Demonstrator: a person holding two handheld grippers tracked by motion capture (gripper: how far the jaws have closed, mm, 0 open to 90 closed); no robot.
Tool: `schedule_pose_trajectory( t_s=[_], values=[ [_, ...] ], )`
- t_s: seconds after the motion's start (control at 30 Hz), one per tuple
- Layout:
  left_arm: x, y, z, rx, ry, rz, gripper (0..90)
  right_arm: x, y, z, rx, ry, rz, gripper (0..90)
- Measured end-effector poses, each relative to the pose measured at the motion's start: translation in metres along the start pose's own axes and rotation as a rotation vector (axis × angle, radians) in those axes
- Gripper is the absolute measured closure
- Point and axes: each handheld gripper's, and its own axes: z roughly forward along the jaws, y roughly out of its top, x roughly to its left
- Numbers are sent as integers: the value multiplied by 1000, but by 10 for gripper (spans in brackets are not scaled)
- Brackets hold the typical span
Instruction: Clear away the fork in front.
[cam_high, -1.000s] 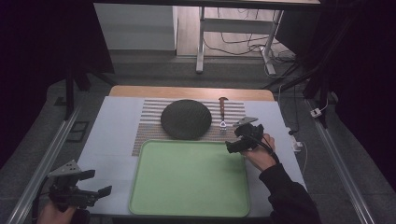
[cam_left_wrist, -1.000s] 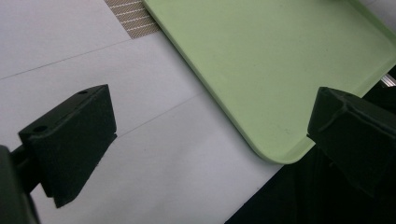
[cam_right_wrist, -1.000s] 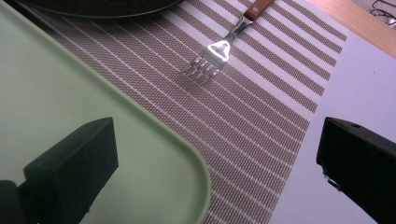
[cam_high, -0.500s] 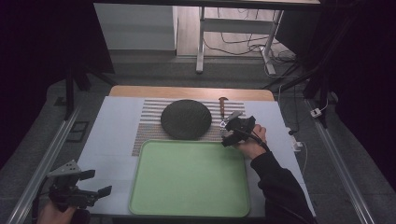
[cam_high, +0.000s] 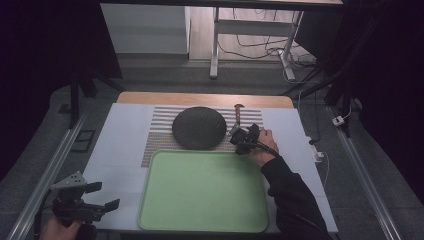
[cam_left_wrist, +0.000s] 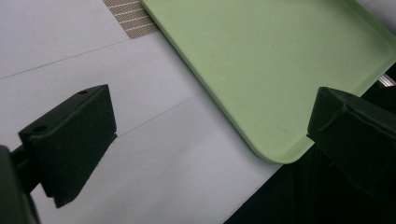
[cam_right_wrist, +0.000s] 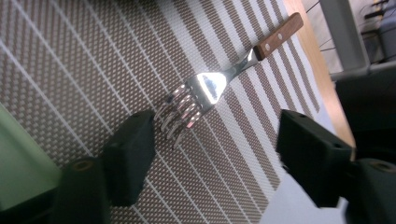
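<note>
A green tray (cam_high: 202, 192) lay nearest, a dark round plate (cam_high: 199, 127) beyond it on the striped mat (cam_right_wrist: 93, 56). The right gripper (cam_right_wrist: 212, 149), jaws apart, hovered at the fork (cam_right_wrist: 205, 88). The left gripper (cam_left_wrist: 212, 140) gaped near-left.

Plate (cam_high: 199, 128) on placemat (cam_high: 160, 140), fork (cam_high: 237, 116) right of it, tray (cam_high: 202, 192) in front.

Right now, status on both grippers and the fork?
Right gripper open over fork tines. Left gripper open, idle by tray corner. Fork flat on mat, nothing blocking.
</note>
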Motion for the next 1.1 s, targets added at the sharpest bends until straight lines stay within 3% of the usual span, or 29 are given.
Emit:
schedule_pose_trajectory(
  t_s=[0.17, 0.2, 0.23, 0.43, 0.5, 0.57, 0.6, 0.63, 0.73, 0.77, 0.87, 0.9, 0.93, 1.03, 1.07, 1.1],
  values=[
    [0, 0, 0, 1, 1, 1, 11, 9, 3, 2, 1, -5, -147, 523],
    [0, 0, 0, 2, 1, 1, 11, 14, 5, 4, -3, -26, -190, 620],
    [0, 0, 0, 1, 1, 1, 11, 14, 5, 4, -3, -26, -190, 620],
    [0, 0, 0, 1, -1, 3, 11, 27, 8, 7, 22, -47, -322, 871],
    [0, 0, 0, 2, -1, 6, 12, 30, 8, 5, 19, -108, -347, 893],
    [0, 0, 0, 3, 0, 7, 11, 29, 8, 2, 16, -137, -351, 900],
    [0, 0, 0, 3, 0, 7, 11, 26, 8, 1, 14, -101, -345, 900],
    [-1, 0, 0, 3, 0, 8, 11, 26, 7, 0, 6, -127, -337, 900],
    [-1, 0, 0, 2, 0, 12, 11, 20, 6, -5, 4, -99, -313, 900],
    [-1, 0, 0, 1, 2, 14, 11, 20, 5, -6, -5, -131, -311, 900],
    [-2, 0, 0, 4, 1, 17, 10, 14, 4, -13, -25, -98, -280, 900],
    [-2, 0, 0, 5, 1, 20, 11, 13, 4, -16, -26, -115, -271, 900],
    [-2, 0, 0, 5, 2, 22, 10, 11, 3, -18, -41, -93, -253, 900],
    [-3, 0, 0, 5, 0, 24, 8, 7, 0, -25, -62, -97, -222, 900],
    [-3, 0, 0, 5, 0, 25, 7, 4, 0, -28, -67, -76, -214, 900],
    [-3, 0, 0, 5, 0, 25, 5, 3, -1, -30, -82, -93, -199, 900]
  ],
)
